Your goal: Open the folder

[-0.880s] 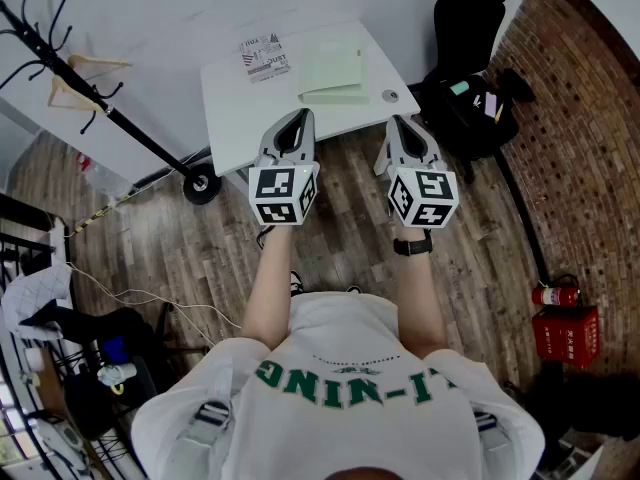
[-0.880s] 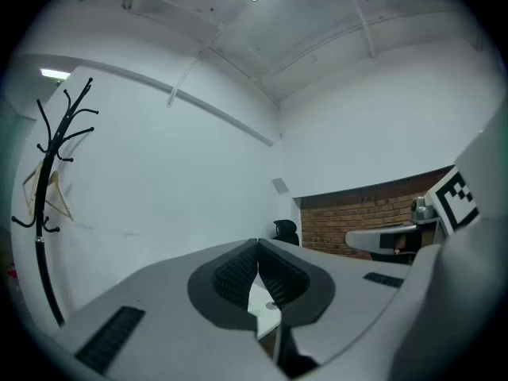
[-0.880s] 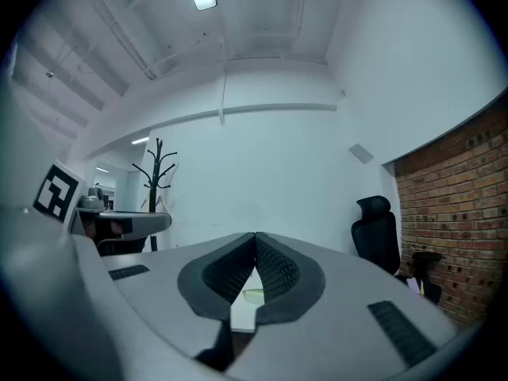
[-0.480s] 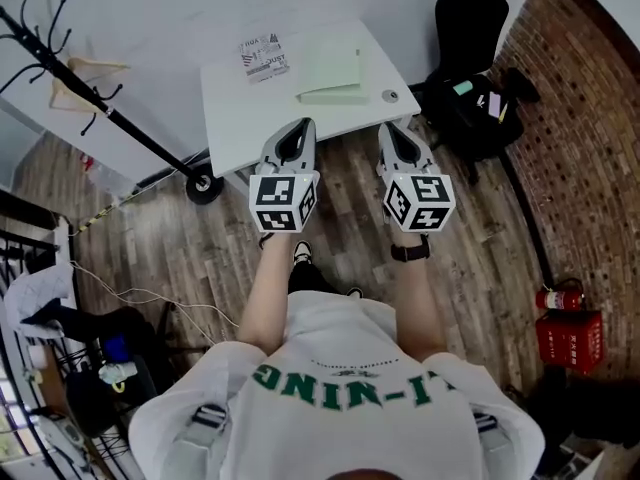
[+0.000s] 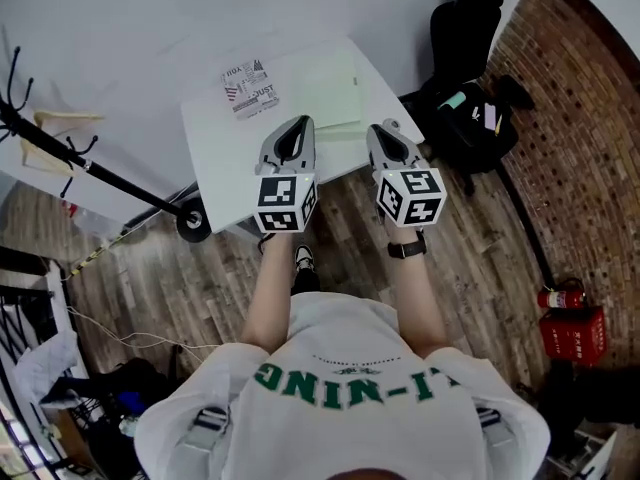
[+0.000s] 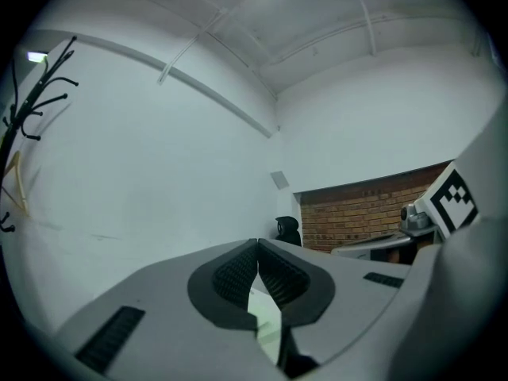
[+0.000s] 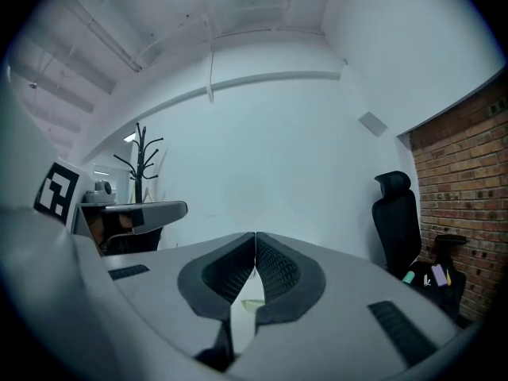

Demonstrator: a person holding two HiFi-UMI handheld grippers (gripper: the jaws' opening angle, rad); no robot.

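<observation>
White and smooth, the rectangular table [image 5: 205, 138] at upper centre bears a flat pale-green folder [image 5: 325, 88], closed, beside a printed leaflet [image 5: 248, 88]. The left gripper [image 5: 299, 124] and right gripper [image 5: 377, 129] hover over its near edge, jaws pressed together and empty. A black chair [image 5: 462, 18] stands at upper right against rough brick wall [image 5: 590, 148].

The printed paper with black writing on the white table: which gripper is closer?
Left. The left gripper hovers just right of the printed paper, nearer the person; the right gripper is farther right, beyond the pale green folder.
</observation>
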